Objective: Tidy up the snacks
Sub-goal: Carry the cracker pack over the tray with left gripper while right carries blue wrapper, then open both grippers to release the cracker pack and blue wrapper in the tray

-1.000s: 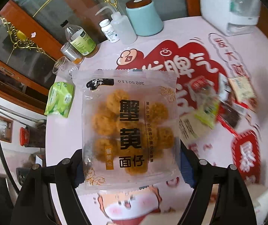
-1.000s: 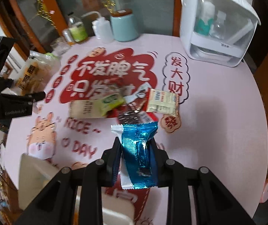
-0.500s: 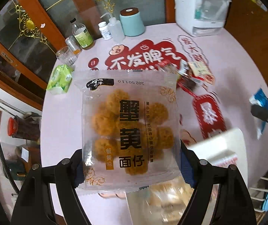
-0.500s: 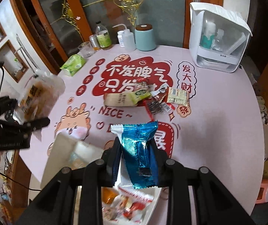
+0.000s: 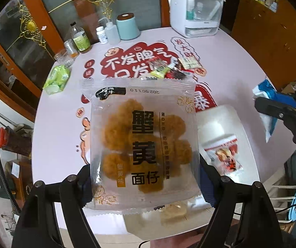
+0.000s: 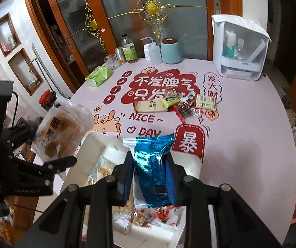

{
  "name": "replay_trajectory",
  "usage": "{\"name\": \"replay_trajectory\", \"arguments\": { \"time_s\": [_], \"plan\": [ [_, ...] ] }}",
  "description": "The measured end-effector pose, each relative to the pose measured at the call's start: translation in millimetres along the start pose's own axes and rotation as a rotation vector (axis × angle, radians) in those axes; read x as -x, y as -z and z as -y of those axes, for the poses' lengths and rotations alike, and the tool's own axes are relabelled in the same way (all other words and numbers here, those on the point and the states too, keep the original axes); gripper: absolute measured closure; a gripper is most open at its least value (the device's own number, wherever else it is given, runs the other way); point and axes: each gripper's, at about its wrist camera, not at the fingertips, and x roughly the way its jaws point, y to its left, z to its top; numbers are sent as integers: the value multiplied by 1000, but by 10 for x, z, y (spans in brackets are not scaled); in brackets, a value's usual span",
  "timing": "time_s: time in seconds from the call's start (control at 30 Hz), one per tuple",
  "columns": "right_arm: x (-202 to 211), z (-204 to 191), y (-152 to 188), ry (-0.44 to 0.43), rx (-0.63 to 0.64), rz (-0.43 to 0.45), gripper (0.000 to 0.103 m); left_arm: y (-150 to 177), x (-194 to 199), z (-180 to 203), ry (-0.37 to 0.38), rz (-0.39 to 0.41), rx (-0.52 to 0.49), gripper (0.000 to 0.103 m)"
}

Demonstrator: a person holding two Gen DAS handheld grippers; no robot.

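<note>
My left gripper (image 5: 146,177) is shut on a clear packet of orange noodle balls (image 5: 141,144), held above the near edge of the table; it also shows in the right wrist view (image 6: 63,132). My right gripper (image 6: 150,175) is shut on a blue foil snack packet (image 6: 154,165), held over a white box (image 6: 94,150) with several snack packs inside. The box also shows in the left wrist view (image 5: 222,117), with a red-and-white snack pack (image 5: 224,157) in it. A heap of loose snacks (image 6: 177,103) lies mid-table.
The round table has a pink printed cloth (image 6: 241,136). At the back stand a white dispenser box (image 6: 239,49), a teal canister (image 6: 170,50), bottles (image 6: 129,49) and a glass (image 6: 110,62). A green tissue pack (image 6: 98,75) lies at the left edge.
Both grippers have pulled back and up from the snack heap toward the near table edge, each keeping its packet. The white box has come into view beneath them.
</note>
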Motion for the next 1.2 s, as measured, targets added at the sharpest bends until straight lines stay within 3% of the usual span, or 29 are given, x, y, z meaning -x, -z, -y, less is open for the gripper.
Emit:
{"name": "replay_trajectory", "arguments": {
  "time_s": [0.3, 0.73, 0.87, 0.93, 1.03, 1.2],
  "plan": [
    [-270, 8, 284, -18, -61, -78, 75, 327, -314, 97, 120, -54, 99, 22],
    [-540, -99, 329, 32, -39, -127, 73, 384, -633, 33, 113, -108, 153, 21],
    [-593, -88, 305, 24, -56, -134, 55, 356, -664, -3, 124, -113, 165, 19],
    [-601, -85, 297, 14, -61, -128, 54, 343, -674, -30, 138, -109, 180, 16],
    [-621, -90, 287, 16, -58, -129, 54, 309, -613, -61, 132, -70, 188, 3],
    [-639, -98, 289, 12, -54, -133, 54, 247, -560, -101, 117, -38, 198, 1]
  ]
}}
